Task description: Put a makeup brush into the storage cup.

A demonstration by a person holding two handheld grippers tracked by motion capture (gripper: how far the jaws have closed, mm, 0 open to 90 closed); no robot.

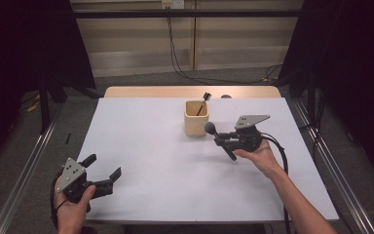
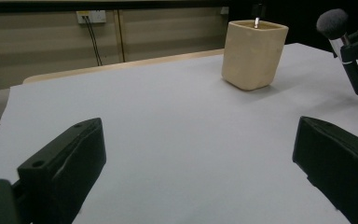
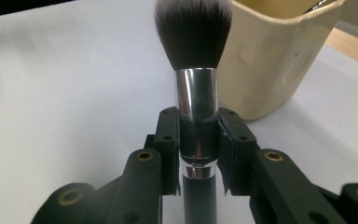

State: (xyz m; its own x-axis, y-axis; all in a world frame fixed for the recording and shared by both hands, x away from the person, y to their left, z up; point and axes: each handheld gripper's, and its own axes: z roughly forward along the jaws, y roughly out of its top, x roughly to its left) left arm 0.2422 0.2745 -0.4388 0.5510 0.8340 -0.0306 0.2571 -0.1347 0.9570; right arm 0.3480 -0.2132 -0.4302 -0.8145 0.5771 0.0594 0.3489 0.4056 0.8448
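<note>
A makeup brush (image 1: pixel 219 139) with dark bristles, a silver collar and a black handle is clamped in my right gripper (image 1: pixel 224 140), held above the white table just right of a cream square cup (image 1: pixel 196 118). In the right gripper view the jaws close on the brush (image 3: pixel 196 105) at its collar, with the cup (image 3: pixel 270 60) close behind. A thin dark brush (image 1: pixel 203 103) stands inside the cup. My left gripper (image 1: pixel 104 169) rests at the table's front left, jaws wide apart and empty. From the left gripper view the cup (image 2: pixel 253 53) and the held brush (image 2: pixel 342 46) stand far right.
A white sheet (image 1: pixel 151 156) covers the table, with a wooden strip (image 1: pixel 190 91) bare along the far edge. Cables (image 1: pixel 175 53) hang down the wall beyond. Metal rails (image 1: pixel 24 165) run along both sides of the table on the floor.
</note>
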